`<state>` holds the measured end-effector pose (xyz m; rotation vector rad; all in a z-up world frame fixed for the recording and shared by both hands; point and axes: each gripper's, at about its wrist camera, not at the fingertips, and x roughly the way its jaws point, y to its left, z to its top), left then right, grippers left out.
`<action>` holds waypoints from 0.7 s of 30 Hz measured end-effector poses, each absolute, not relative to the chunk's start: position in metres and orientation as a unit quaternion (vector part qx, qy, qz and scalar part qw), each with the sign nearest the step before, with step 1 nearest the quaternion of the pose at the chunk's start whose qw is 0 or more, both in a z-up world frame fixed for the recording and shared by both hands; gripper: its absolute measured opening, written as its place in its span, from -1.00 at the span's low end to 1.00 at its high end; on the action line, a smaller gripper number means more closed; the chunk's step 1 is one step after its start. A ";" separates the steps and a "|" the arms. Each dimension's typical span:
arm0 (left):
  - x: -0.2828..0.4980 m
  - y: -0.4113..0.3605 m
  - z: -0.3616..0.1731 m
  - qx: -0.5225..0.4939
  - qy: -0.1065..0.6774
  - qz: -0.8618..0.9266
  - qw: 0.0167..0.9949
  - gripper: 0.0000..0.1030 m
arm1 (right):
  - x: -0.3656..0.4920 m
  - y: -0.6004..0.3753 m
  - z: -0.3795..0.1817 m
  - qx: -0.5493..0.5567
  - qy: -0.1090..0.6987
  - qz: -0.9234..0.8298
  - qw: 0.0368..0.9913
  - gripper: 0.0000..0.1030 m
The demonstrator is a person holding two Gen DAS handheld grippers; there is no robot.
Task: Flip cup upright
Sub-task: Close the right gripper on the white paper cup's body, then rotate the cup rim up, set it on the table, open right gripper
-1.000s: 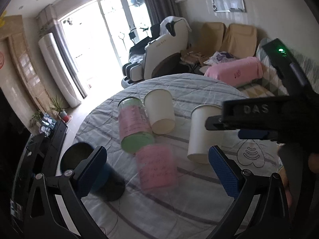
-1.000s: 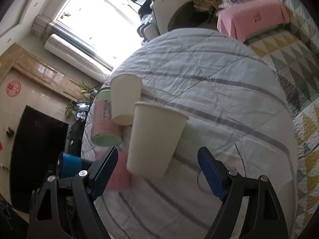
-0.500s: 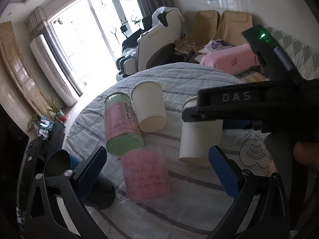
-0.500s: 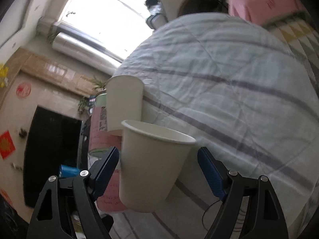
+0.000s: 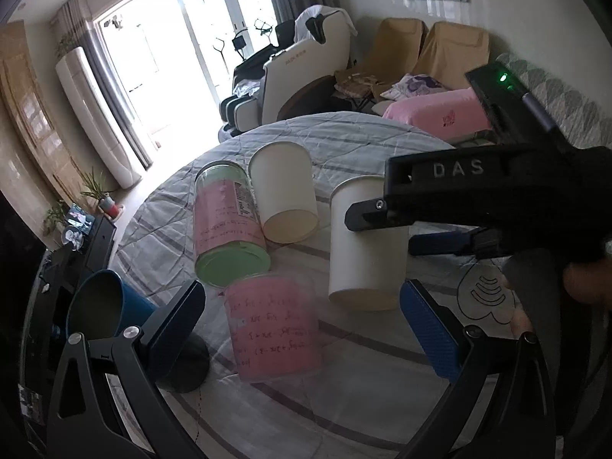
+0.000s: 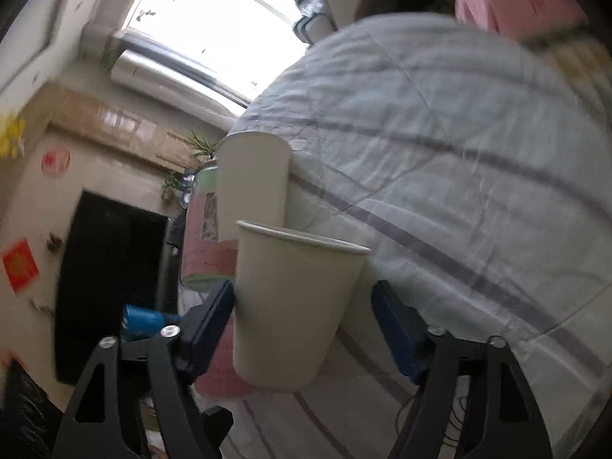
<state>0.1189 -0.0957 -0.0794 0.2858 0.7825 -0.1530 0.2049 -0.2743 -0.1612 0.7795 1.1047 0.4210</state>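
Note:
A white paper cup (image 5: 365, 246) stands upright on the striped cloth; it also shows in the right wrist view (image 6: 290, 302). My right gripper (image 6: 304, 325) is open around it, left pad touching its side, right pad apart; in the left wrist view it (image 5: 386, 229) reaches in from the right. A second white paper cup (image 5: 285, 195) lies on its side behind, also visible in the right wrist view (image 6: 250, 183). My left gripper (image 5: 302, 325) is open and empty, hovering over a pink tub (image 5: 273, 327).
A pink-and-green can (image 5: 225, 222) lies on its side left of the lying cup. A blue cup (image 5: 103, 308) lies at the table's left edge by a dark round base (image 5: 187, 367). Round table (image 5: 363, 134) with striped cloth; armchairs and sofa behind.
My right gripper has moved in around the upright cup and narrowed; its left pad now touches the cup. The left gripper has drawn slightly nearer to the cups.

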 end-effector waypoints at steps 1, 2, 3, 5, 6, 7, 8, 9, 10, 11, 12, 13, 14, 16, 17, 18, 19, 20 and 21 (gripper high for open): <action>0.120 -0.096 -0.079 0.138 0.381 -0.075 0.911 1.00 | 0.208 -0.274 -0.164 0.367 0.509 0.199 0.752 0.54; 0.121 -0.095 -0.079 0.138 0.380 -0.076 0.911 1.00 | 0.211 -0.274 -0.166 0.373 0.514 0.200 0.746 0.54; 0.121 -0.094 -0.079 0.139 0.379 -0.075 0.912 1.00 | 0.213 -0.274 -0.166 0.374 0.514 0.200 0.746 0.54; 0.125 -0.092 -0.078 0.136 0.378 -0.074 0.913 1.00 | 0.218 -0.271 -0.165 0.370 0.509 0.201 0.751 0.53; 0.125 -0.090 -0.078 0.133 0.379 -0.073 0.913 1.00 | 0.219 -0.270 -0.165 0.369 0.507 0.202 0.752 0.51; 0.127 -0.088 -0.079 0.130 0.380 -0.072 0.913 1.00 | 0.219 -0.268 -0.164 0.371 0.504 0.207 0.752 0.39; 0.128 -0.085 -0.079 0.128 0.382 -0.070 0.913 1.00 | 0.221 -0.266 -0.164 0.370 0.504 0.213 0.751 0.37; 0.129 -0.083 -0.080 0.126 0.384 -0.068 0.912 1.00 | 0.221 -0.265 -0.163 0.368 0.502 0.214 0.753 0.37; 0.130 -0.081 -0.081 0.124 0.385 -0.067 0.912 1.00 | 0.221 -0.264 -0.164 0.366 0.501 0.215 0.755 0.37; 0.131 -0.080 -0.082 0.123 0.386 -0.068 0.912 1.00 | 0.221 -0.261 -0.162 0.362 0.498 0.217 0.757 0.37; 0.131 -0.079 -0.083 0.121 0.388 -0.065 0.911 1.00 | 0.220 -0.260 -0.161 0.361 0.495 0.218 0.760 0.36; 0.131 -0.078 -0.083 0.119 0.389 -0.064 0.911 1.00 | 0.219 -0.260 -0.158 0.359 0.488 0.221 0.764 0.36; 0.131 -0.077 -0.082 0.116 0.387 -0.067 0.912 1.00 | 0.217 -0.260 -0.155 0.352 0.482 0.223 0.771 0.36; 0.129 -0.077 -0.081 0.113 0.387 -0.068 0.913 1.00 | 0.211 -0.262 -0.145 0.334 0.463 0.222 0.791 0.36; 0.129 -0.076 -0.081 0.112 0.385 -0.069 0.913 1.00 | 0.208 -0.262 -0.138 0.320 0.450 0.223 0.804 0.36; 0.128 -0.076 -0.080 0.110 0.385 -0.068 0.914 1.00 | 0.206 -0.262 -0.132 0.306 0.437 0.219 0.817 0.36; 0.127 -0.076 -0.081 0.107 0.387 -0.069 0.913 1.00 | 0.203 -0.261 -0.125 0.287 0.422 0.210 0.834 0.36; 0.127 -0.076 -0.081 0.104 0.389 -0.071 0.913 1.00 | 0.199 -0.258 -0.118 0.259 0.409 0.201 0.852 0.36; 0.125 -0.075 -0.080 0.102 0.389 -0.073 0.913 1.00 | 0.194 -0.257 -0.116 0.237 0.401 0.194 0.864 0.36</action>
